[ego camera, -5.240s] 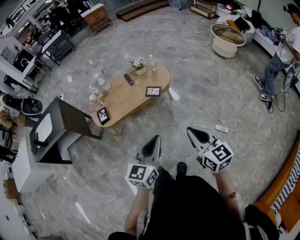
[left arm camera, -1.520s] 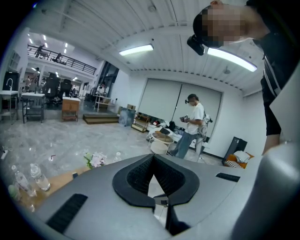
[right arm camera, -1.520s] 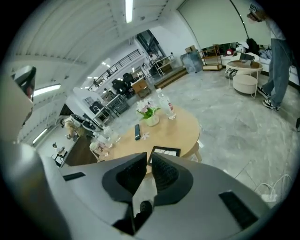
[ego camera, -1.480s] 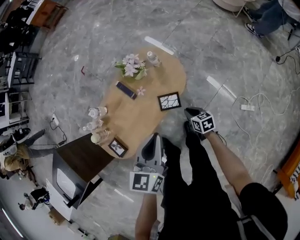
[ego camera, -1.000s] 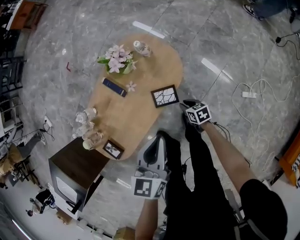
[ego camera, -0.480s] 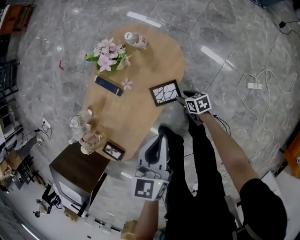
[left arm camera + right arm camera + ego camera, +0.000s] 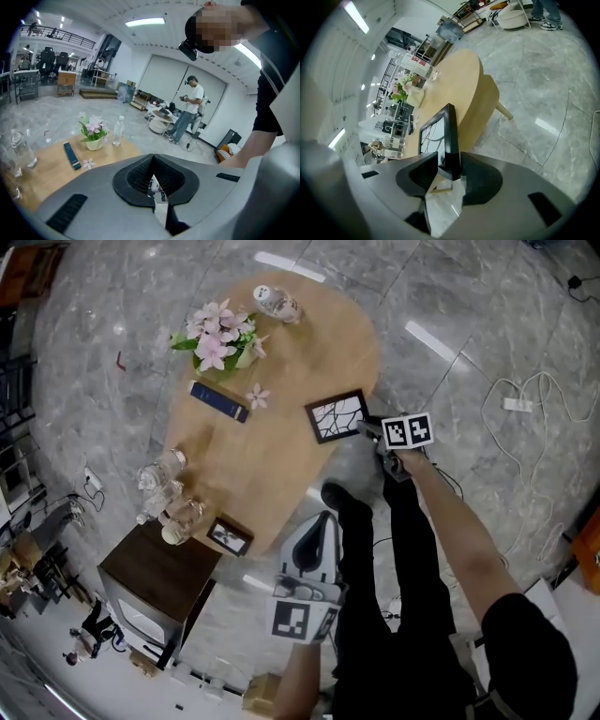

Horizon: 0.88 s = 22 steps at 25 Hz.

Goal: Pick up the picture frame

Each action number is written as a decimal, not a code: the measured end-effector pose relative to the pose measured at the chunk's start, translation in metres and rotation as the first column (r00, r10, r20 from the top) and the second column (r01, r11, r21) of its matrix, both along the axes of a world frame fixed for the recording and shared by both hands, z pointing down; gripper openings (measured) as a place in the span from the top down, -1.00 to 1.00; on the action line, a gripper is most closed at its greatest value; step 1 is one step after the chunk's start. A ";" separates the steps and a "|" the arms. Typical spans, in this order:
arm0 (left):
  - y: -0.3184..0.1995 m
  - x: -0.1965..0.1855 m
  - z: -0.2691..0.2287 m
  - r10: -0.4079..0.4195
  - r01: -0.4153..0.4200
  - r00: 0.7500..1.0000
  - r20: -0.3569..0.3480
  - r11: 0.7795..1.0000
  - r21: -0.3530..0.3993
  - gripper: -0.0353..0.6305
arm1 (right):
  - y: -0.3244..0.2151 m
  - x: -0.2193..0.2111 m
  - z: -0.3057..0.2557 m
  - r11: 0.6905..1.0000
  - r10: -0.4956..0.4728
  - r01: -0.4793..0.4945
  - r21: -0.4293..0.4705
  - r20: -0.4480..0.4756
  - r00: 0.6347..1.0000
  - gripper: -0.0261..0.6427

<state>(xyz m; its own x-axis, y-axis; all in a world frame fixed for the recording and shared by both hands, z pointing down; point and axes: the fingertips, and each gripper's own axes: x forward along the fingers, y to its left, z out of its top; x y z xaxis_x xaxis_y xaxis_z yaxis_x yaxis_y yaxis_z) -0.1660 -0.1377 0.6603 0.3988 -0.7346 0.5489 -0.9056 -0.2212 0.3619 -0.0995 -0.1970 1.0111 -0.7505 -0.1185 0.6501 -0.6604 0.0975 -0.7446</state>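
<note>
A: Moved since the earlier look: right gripper [image 7: 366, 427] has dropped in onto the near corner of the picture frame [image 7: 336, 416], where before it sat just short of it. Frame itself hasn't shifted. Same spot at the table [image 7: 272, 474] edge, on the person's side.

B: Jaws?

A: Apart, and they have just been closing a little. Frame's black edge stands between them, with a gap left on the glass side. Not clamped yet, I'd say.

B: So the step is the grasp.

A: Reach looks done, closing in hand. Next move calls for shutting squarely on that edge, then lifting straight so the frame doesn't slide off the table.

B: Left gripper [image 7: 319, 526]?

A: Jaws together, nothing in them. Hangs low by the person's leg, well apart from the frame.

B: What do the views split?

A: Head view: marker cube [image 7: 408, 430] covers the jaw tips, but it places the frame and shows a second small frame [image 7: 228, 536] at the table's other end. Right gripper view alone shows the gap. Left gripper view gets flowers [image 7: 93, 127] and a bottle [image 7: 118, 130], no frame.
</note>
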 end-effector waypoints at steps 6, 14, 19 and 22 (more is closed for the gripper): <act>0.000 0.002 -0.017 -0.006 0.007 1.000 -0.007 1.000 0.026 0.86 | -0.002 0.005 -0.018 1.000 0.018 -0.018 0.020 -0.021 1.000 0.59; -0.001 0.005 -0.049 -0.003 0.003 1.000 0.003 0.997 0.077 0.86 | -0.001 0.009 -0.050 0.996 -0.025 0.031 0.079 -0.075 0.997 0.67; 0.000 0.005 -0.066 -0.019 0.018 1.000 0.012 0.996 0.089 0.86 | 0.000 0.011 -0.068 0.998 0.008 -0.004 0.070 -0.052 0.999 0.69; 0.002 0.005 -0.073 -0.004 0.000 0.999 0.036 0.994 0.107 0.86 | -0.001 0.015 -0.079 0.997 0.045 -0.044 0.063 -0.025 0.999 0.70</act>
<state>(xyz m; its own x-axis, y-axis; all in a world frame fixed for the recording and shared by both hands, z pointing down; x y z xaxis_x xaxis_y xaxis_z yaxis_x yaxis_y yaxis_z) -0.1614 -0.1352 0.5875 0.3786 -0.7905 0.4814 -0.9182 -0.2552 0.3029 -0.0848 -0.1982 0.9318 -0.7261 -0.1921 0.6602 -0.6846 0.1128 -0.7201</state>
